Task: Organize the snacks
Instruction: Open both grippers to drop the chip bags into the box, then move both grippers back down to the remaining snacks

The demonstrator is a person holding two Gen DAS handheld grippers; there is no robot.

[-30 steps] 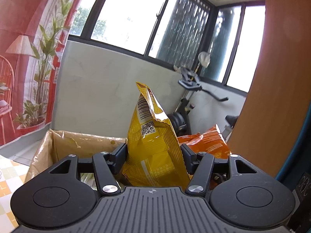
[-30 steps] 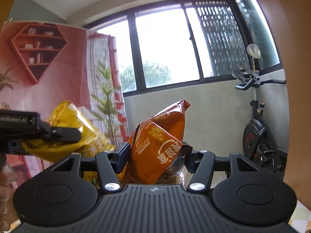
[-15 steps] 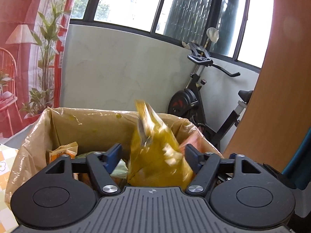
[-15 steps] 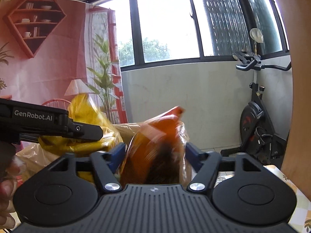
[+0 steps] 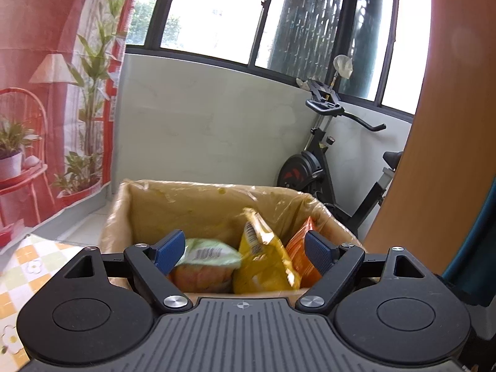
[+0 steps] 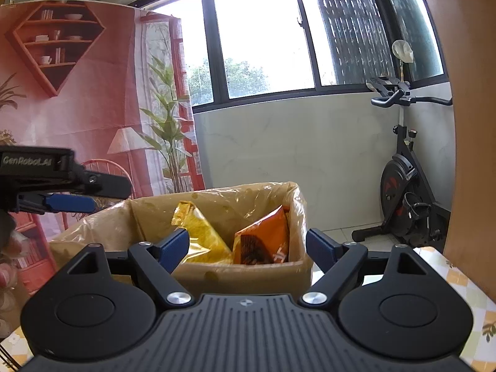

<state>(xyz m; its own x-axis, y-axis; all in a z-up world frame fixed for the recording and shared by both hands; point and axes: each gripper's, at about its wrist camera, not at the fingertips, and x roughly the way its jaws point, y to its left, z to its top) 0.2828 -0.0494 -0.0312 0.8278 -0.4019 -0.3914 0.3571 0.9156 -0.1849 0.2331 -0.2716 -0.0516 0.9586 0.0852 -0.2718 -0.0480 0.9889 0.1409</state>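
A cardboard box (image 5: 186,198) lined with clear plastic stands in front of both grippers. Inside it lie a yellow snack bag (image 5: 263,266), an orange snack bag (image 5: 302,257) and a green-and-white pack (image 5: 207,252). My left gripper (image 5: 245,245) hovers above the box's near edge, its jaws opening, and the pads touch nothing. My right gripper (image 6: 246,241) is open over the box (image 6: 248,274); the yellow bag (image 6: 201,238) and the orange bag (image 6: 263,241) rest loose below it. The left gripper (image 6: 71,201) shows at the left of the right wrist view, held by a hand.
The box sits on a table with a checked floral cloth (image 5: 21,266). An exercise bike (image 6: 406,192) stands by the white wall behind on the right. A brown wooden panel (image 5: 434,124) rises at the right edge. A printed red backdrop hangs on the left.
Both grippers let go of their bags: the yellow bag and the orange bag dropped into the box. Both pairs of jaws spread wider, and the box now shows more fully.
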